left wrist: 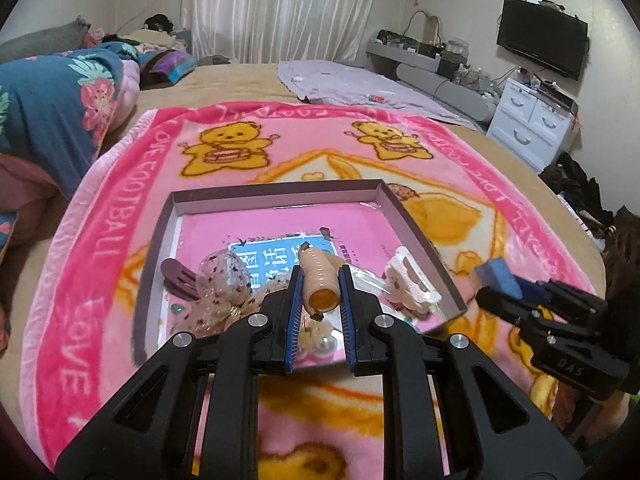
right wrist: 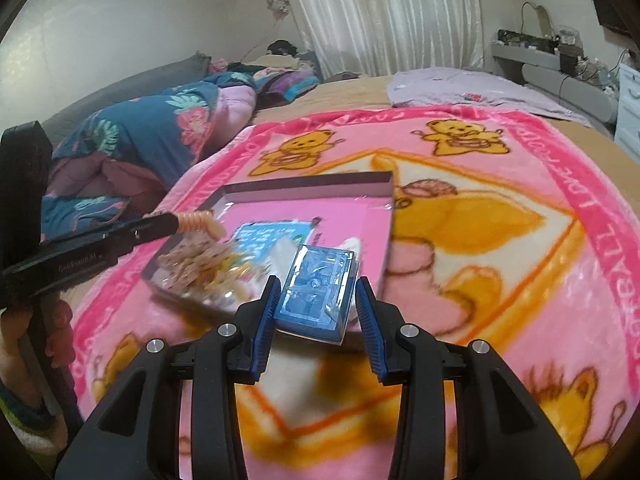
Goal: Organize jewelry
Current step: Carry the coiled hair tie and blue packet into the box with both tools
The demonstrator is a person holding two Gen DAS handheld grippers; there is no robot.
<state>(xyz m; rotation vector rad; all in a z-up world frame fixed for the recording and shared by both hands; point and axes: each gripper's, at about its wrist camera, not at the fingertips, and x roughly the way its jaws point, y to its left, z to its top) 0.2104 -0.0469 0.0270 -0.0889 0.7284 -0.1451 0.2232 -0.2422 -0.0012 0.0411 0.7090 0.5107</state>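
Note:
My left gripper point(left wrist: 320, 284) is shut on a peach spiral hair coil point(left wrist: 318, 270), held lifted over the near end of a shallow grey-walled tray point(left wrist: 280, 191) with a pink floor. Inside the tray lie a maroon hair clip point(left wrist: 178, 280), a sheer speckled bow point(left wrist: 224, 284), a white claw clip point(left wrist: 412, 280) and a pearl piece point(left wrist: 324, 346). My right gripper point(right wrist: 318, 286) is shut on a small blue clear-topped box point(right wrist: 316, 294), just right of the tray's near corner point(right wrist: 304, 184). The right wrist view shows the left gripper point(right wrist: 120, 236) with the coil point(right wrist: 200, 220) at the left.
The tray rests on a pink bear-print blanket point(left wrist: 120, 216) spread over a bed. A folded floral quilt point(left wrist: 48, 112) lies at the left and a lavender cloth point(left wrist: 360, 84) at the back. White drawers point(left wrist: 532, 120) and a wall TV point(left wrist: 542, 36) stand to the right.

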